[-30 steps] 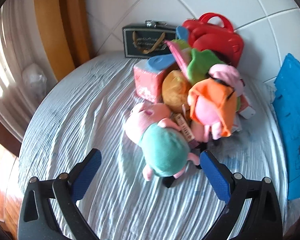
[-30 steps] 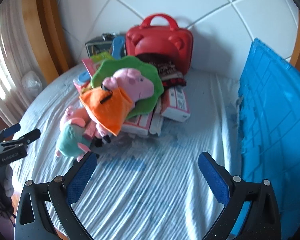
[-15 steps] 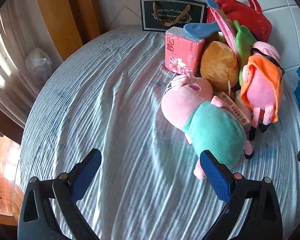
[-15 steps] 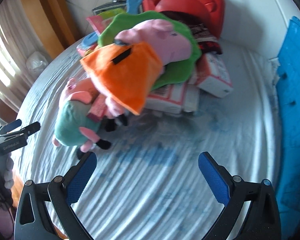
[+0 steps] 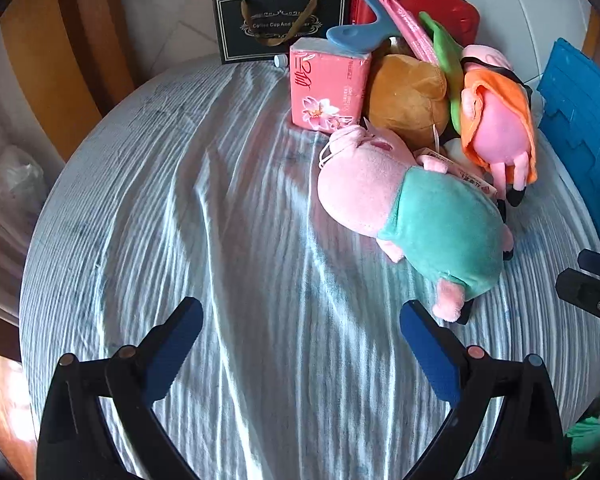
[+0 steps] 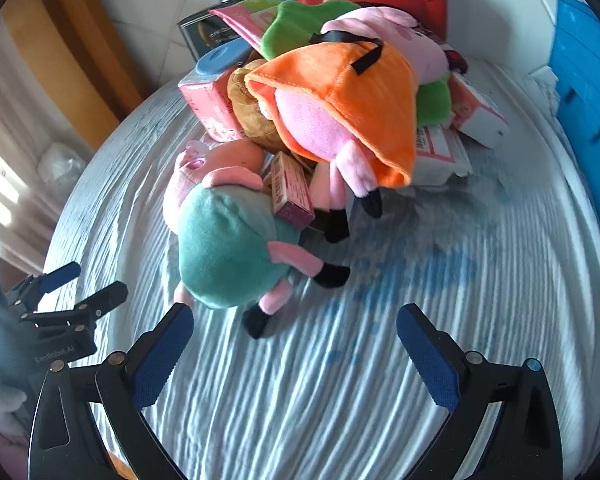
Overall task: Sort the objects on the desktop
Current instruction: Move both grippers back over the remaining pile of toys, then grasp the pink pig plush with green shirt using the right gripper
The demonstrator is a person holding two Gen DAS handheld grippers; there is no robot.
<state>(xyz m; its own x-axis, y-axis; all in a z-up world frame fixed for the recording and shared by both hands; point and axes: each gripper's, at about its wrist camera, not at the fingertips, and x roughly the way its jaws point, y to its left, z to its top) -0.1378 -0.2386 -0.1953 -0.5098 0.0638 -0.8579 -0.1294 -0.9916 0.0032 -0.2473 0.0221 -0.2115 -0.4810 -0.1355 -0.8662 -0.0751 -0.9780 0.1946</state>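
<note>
right gripper [image 6: 296, 336] hangs wide open over the striped cloth [image 6: 340, 380], its left pad just beside the teal-dressed pig plush [image 6: 228, 256]; orange-dressed pig plush [image 6: 340, 96] tops the pile.

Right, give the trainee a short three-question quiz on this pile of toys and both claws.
1. True or false: the right claw is shut on the teal-bodied plush pig.
2. Which item lies across the top of the pink tissue pack: A) the blue paddle-shaped piece, B) the red case, C) the black gift bag?
3. Fill in: the plush pig in the orange dress lies ____ the teal-bodied one in the pile.

Key:
1. False: both claws are open and empty; the left claw also holds nothing.
2. A
3. above
</note>
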